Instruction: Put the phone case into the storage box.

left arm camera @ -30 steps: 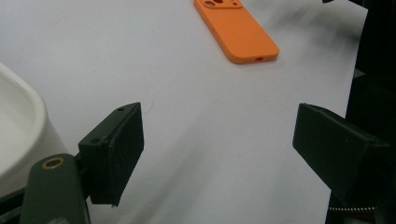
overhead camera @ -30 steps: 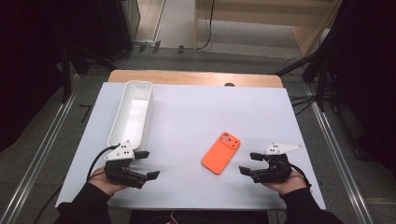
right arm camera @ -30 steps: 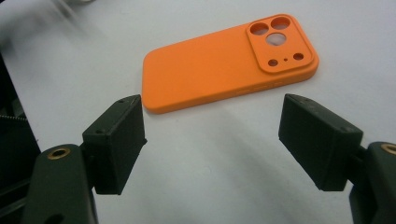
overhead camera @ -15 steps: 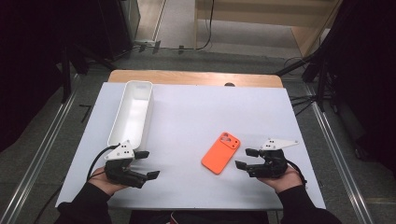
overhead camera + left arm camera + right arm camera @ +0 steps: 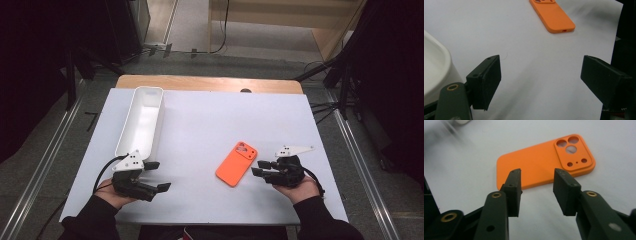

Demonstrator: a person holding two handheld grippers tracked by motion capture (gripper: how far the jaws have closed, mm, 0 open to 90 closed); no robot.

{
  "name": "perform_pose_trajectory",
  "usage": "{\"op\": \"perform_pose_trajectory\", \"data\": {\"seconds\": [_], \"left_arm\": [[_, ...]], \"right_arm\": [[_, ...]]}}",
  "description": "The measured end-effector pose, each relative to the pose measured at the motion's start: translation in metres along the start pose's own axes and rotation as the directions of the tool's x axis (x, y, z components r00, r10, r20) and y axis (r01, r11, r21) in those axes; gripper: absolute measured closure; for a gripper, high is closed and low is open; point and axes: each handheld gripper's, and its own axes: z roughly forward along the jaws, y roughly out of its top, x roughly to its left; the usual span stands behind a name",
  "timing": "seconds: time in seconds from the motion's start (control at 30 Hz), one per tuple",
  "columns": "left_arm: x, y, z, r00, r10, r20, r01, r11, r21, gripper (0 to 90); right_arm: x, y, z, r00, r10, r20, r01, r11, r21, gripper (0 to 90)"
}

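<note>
An orange phone case [image 5: 237,163] lies back-up on the white tabletop, right of centre, with its camera cutouts at the far end. My right gripper [image 5: 256,168] sits just to its right, pointing at it. In the right gripper view the jaws [image 5: 537,173] hover at the orange phone case's [image 5: 541,167] near long edge. They have just been closing, a gap remains and nothing is between them. My left gripper [image 5: 160,176] rests at the front left with its jaws wide apart and empty. The orange phone case [image 5: 554,16] lies far ahead of the left gripper [image 5: 541,75].
A long, empty white tray [image 5: 159,125] stands along the left side, and its near end is just beyond my left gripper; its rim [image 5: 436,65] shows in the left gripper view. A wooden strip [image 5: 210,82] borders the table's far edge. Dark floor and metal rails flank both sides.
My right gripper has shifted left toward the phone case and its jaws have narrowed. The left gripper, the tray and the case have not moved.
</note>
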Motion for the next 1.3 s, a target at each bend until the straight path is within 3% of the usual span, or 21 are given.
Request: {"op": "perform_pose_trajectory", "data": {"seconds": [0.2, 0.27, 0.57, 0.8, 1.3], "left_arm": [[0.000, 0.000, 0.000, 1.0000, -0.005, -0.002, 0.005, 1.0000, -0.002, 16.7], [0.000, 0.000, 0.000, 1.0000, -0.005, -0.001, 0.005, 1.0000, -0.003, 16.7], [0.001, 0.000, -0.001, 1.0000, -0.002, 0.001, 0.002, 1.0000, -0.005, 16.7], [0.001, 0.000, -0.001, 1.0000, -0.005, 0.002, 0.005, 1.0000, -0.005, 16.7], [0.001, 0.000, -0.001, 1.0000, -0.004, 0.000, 0.004, 1.0000, -0.001, 16.7]], "right_arm": [[-0.001, -0.001, 0.009, 1.0000, 0.009, -0.001, -0.009, 0.999, 0.042, 81.1], [0.001, -0.001, 0.011, 0.9999, -0.012, 0.008, 0.011, 0.999, 0.035, 87.8], [0.004, 0.000, 0.026, 0.9993, -0.025, 0.028, 0.024, 0.999, 0.041, 88.3], [0.000, -0.003, 0.030, 0.9988, -0.007, 0.049, 0.004, 0.998, 0.057, 88.3], [0.005, -0.004, 0.048, 0.9989, -0.030, 0.035, 0.026, 0.993, 0.113, 88.3]]}}
